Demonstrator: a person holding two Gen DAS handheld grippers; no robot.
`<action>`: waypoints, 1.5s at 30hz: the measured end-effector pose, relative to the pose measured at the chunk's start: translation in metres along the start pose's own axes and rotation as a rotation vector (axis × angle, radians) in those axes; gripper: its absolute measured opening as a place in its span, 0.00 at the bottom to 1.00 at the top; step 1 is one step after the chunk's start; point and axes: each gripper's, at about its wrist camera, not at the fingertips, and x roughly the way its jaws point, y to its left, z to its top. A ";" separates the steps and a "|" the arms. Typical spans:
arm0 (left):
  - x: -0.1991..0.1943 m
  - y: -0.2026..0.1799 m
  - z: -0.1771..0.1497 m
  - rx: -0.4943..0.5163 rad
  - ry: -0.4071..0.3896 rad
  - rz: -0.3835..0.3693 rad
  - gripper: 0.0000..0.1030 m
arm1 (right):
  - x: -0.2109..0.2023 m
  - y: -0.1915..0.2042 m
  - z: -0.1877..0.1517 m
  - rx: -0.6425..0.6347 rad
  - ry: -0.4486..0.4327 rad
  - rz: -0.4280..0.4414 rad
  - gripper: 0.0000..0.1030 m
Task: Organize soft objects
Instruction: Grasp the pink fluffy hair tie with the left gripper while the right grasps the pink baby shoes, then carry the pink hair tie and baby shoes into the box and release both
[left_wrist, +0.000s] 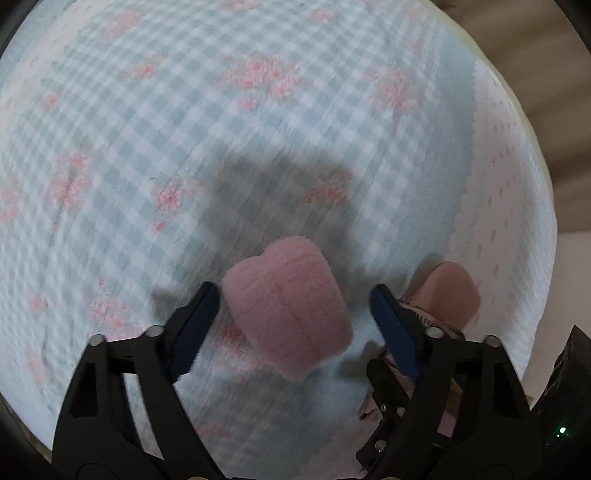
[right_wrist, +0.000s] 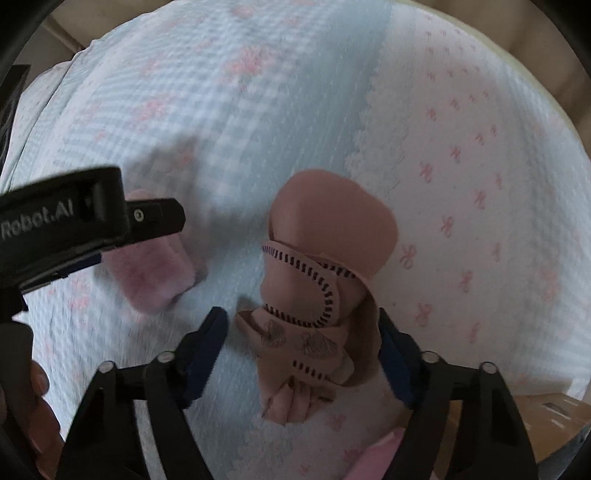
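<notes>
The left tongs (left_wrist: 291, 295) stand spread, released, with a fluffy pink roll (left_wrist: 288, 310) between the two blue pads; a gap shows on either side of the roll, so neither pad touches it. Whether the roll rests on the bedspread (left_wrist: 184, 147) or hangs just above it cannot be told, as the view is blurred. The roll's long axis runs away from the left tongs, its rounded end pointing forward.

The right tongs (right_wrist: 303, 332) are also spread and released. A tan garment (right_wrist: 325, 258) with dark stitched edging lies bunched between them. Its right side appears to touch the right pad (right_wrist: 391, 354), though that is not certain; the left pad (right_wrist: 207, 339) stands apart from it. The garment's long axis runs forward from the right tongs, its smooth rounded end farthest out.

In the right wrist view the left tongs' black body (right_wrist: 85, 221) reaches in from the left, over the pink roll (right_wrist: 155, 273), which lies left of the garment and apart from it.

The bedspread is pale blue check with pink flowers; to the garment's right it becomes white with small pink bows (right_wrist: 480, 184) beyond a scalloped seam.
</notes>
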 end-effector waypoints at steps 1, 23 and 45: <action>0.003 -0.001 0.000 0.001 0.004 0.006 0.66 | 0.002 0.000 0.000 0.005 0.000 0.000 0.67; -0.035 -0.005 -0.014 0.099 -0.057 0.011 0.42 | -0.038 -0.011 -0.014 0.072 -0.106 0.043 0.27; -0.269 0.007 -0.125 0.347 -0.254 -0.037 0.42 | -0.273 0.040 -0.113 0.122 -0.375 0.082 0.27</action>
